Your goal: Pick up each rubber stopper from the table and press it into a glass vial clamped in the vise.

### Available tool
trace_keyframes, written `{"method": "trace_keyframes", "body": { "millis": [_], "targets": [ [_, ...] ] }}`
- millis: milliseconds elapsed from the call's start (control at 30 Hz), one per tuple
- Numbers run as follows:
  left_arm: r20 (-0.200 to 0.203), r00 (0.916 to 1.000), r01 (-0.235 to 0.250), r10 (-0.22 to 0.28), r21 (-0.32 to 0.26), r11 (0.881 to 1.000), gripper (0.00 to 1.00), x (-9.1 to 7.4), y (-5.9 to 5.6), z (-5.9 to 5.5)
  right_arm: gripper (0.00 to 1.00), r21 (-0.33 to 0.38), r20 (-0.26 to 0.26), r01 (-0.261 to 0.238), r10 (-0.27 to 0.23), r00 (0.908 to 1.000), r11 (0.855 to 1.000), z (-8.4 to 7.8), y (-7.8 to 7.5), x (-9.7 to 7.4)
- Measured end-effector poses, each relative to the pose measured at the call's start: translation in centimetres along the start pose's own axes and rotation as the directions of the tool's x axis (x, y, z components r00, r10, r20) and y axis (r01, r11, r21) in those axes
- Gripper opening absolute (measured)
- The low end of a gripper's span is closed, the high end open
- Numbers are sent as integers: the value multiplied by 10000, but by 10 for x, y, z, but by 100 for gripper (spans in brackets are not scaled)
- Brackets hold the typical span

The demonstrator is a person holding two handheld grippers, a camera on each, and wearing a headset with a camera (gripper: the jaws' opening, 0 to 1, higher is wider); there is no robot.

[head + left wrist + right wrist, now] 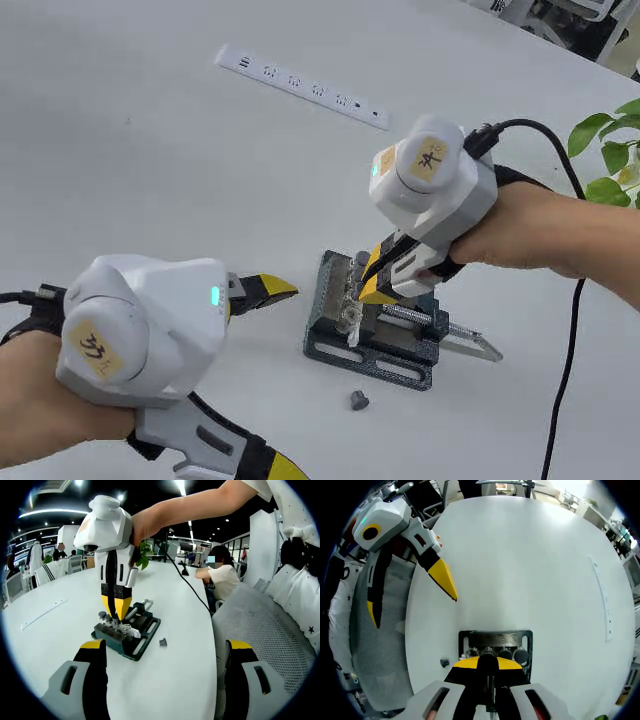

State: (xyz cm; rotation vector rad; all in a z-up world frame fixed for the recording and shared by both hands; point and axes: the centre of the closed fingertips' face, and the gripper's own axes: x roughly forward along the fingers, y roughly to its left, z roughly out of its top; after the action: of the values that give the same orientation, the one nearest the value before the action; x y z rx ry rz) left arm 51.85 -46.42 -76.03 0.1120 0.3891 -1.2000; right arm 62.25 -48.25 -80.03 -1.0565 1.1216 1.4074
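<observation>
Left gripper (287,378), lower left of the head view: jaws spread wide, nothing between them, tips pointing right.

Loose rubber stopper (358,400), lower centre: on the bare table, just below the vise (400,365) and apart from it. In the left gripper view it sits almost dead centre between my open jaws, straight ahead. I judge the left is the nearer one for it. Too small to tell which way its axis lies.

Right gripper (370,288), right of centre: pointing steeply down onto the row of glass vials (348,318), jaws drawn together. I cannot tell whether a stopper is pinched there.
</observation>
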Motion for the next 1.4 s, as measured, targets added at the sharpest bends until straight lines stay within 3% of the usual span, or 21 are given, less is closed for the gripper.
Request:
{"method": "trace_keyframes", "body": {
  "millis": [1167, 1200, 1400],
  "targets": [
    [256, 9997, -54, 57, -101, 9999, 95, 2, 4, 8, 5, 143, -1394, 257, -235, 9900, 9996, 1, 1, 5],
    [263, 9996, -44, 47, -100, 9999, 95, 2, 4, 9, 5, -149, -1356, 230, -248, 9905, 9996, 1, 1, 4],
    [217, 9998, 10, -9, -30, 10000, 95, 2, 0, 11, 7, 111, -878, 291, -280, 9957, 9995, -1, 1, 2]
  ]
}}
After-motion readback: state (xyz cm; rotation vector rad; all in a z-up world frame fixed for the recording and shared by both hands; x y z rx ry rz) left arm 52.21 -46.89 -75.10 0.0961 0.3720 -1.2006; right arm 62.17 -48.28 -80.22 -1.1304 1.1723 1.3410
